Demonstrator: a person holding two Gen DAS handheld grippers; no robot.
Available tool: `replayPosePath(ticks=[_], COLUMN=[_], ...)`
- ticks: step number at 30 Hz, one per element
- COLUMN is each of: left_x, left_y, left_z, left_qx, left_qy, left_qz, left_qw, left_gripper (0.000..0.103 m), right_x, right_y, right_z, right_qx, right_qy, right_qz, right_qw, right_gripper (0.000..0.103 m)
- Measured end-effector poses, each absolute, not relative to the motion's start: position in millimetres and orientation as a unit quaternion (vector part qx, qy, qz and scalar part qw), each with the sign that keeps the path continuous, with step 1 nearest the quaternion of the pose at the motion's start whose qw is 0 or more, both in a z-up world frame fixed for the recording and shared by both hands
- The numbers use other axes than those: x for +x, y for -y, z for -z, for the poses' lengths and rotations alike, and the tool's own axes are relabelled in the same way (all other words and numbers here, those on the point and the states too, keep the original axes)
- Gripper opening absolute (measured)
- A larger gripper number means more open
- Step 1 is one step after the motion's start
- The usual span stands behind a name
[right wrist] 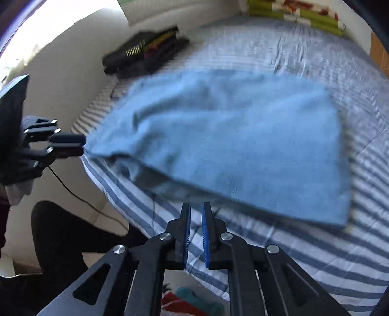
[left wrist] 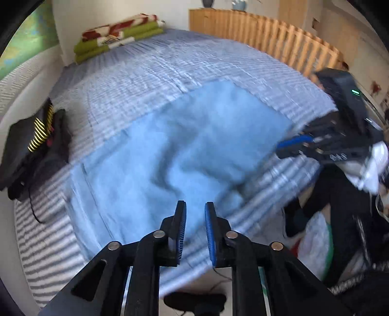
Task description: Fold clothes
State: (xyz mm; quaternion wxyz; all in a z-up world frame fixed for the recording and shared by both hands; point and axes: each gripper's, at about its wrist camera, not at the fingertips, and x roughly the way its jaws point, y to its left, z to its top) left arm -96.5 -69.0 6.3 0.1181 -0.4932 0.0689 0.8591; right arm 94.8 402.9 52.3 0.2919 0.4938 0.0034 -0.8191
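Observation:
A light blue garment (left wrist: 194, 145) (right wrist: 231, 136) lies folded flat on the blue-and-white striped bed (left wrist: 145, 73) (right wrist: 316, 255). My left gripper (left wrist: 195, 206) hovers over the garment's near edge, its blue pads a little apart with nothing between them. In the right wrist view that left gripper (right wrist: 82, 143) sits at the garment's left corner. My right gripper (right wrist: 196, 209) hangs above the striped sheet just short of the garment's near edge, with a narrow empty gap between its pads. From the left wrist, the right gripper (left wrist: 279, 148) shows blurred by the garment's right corner.
A folded black garment with gold stripes (left wrist: 34, 145) (right wrist: 145, 53) lies at the bed's edge. Folded green and red bedding (left wrist: 116, 34) (right wrist: 304, 12) rests at the far end. A wooden slatted rail (left wrist: 279, 36) borders the bed. A person's dark-clad leg (right wrist: 60, 238) and loose clothes (left wrist: 316, 243) are below.

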Motion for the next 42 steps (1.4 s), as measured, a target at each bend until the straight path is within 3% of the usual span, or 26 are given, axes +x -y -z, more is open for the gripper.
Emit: replayPosePath(ticks=[3, 5, 9, 12, 15, 20, 22, 25, 28, 32, 36, 42], left_x=[-143, -164, -146, -134, -139, -217, -254, -291, -300, -317, -357, -457], left_y=[78, 69, 62, 78, 93, 106, 95, 82, 96, 68, 3, -83], left_z=[11, 38, 95, 79, 45, 23, 38, 94, 87, 45, 13, 39], left_qx=[-0.498, -0.52, -0.556, -0.564, -0.525, -0.485, -0.497, -0.559, -0.558, -0.544, -0.53, -0.583], left_qy=[-0.02, -0.037, -0.077, -0.036, -0.015, 0.039, 0.007, -0.082, -0.036, -0.03, -0.056, -0.087], left_qz=[-0.859, -0.846, -0.821, -0.816, -0.844, -0.869, -0.864, -0.824, -0.828, -0.837, -0.838, -0.797], left_qw=[0.112, 0.11, 0.105, 0.12, 0.109, 0.087, 0.079, 0.03, 0.021, 0.052, 0.113, 0.129], left_gripper=[0.017, 0.017, 0.017, 0.017, 0.019, 0.021, 0.022, 0.03, 0.033, 0.037, 0.059, 0.064], right_x=[67, 46, 39, 53, 60, 30, 20, 28, 52, 54, 35, 37], right_y=[-385, -374, -386, -428, -466, -519, -529, -538, -551, -576, -573, -579], right_z=[-56, -36, 10, 1, -27, -35, -15, 11, -9, -20, 8, 22], right_qx=[0.482, 0.505, 0.547, 0.553, 0.519, 0.499, 0.522, 0.56, 0.535, 0.49, 0.503, 0.499], right_qy=[0.026, 0.044, -0.006, 0.007, 0.047, 0.137, 0.163, 0.141, 0.118, 0.162, 0.206, 0.241], right_qz=[0.825, 0.815, 0.799, 0.792, 0.817, 0.832, 0.815, 0.796, 0.814, 0.841, 0.82, 0.801], right_qw=[0.293, 0.281, 0.248, 0.257, 0.248, 0.199, 0.192, 0.18, 0.192, 0.161, 0.179, 0.226], right_gripper=[0.014, 0.015, 0.013, 0.012, 0.018, 0.023, 0.023, 0.021, 0.024, 0.057, 0.057, 0.057])
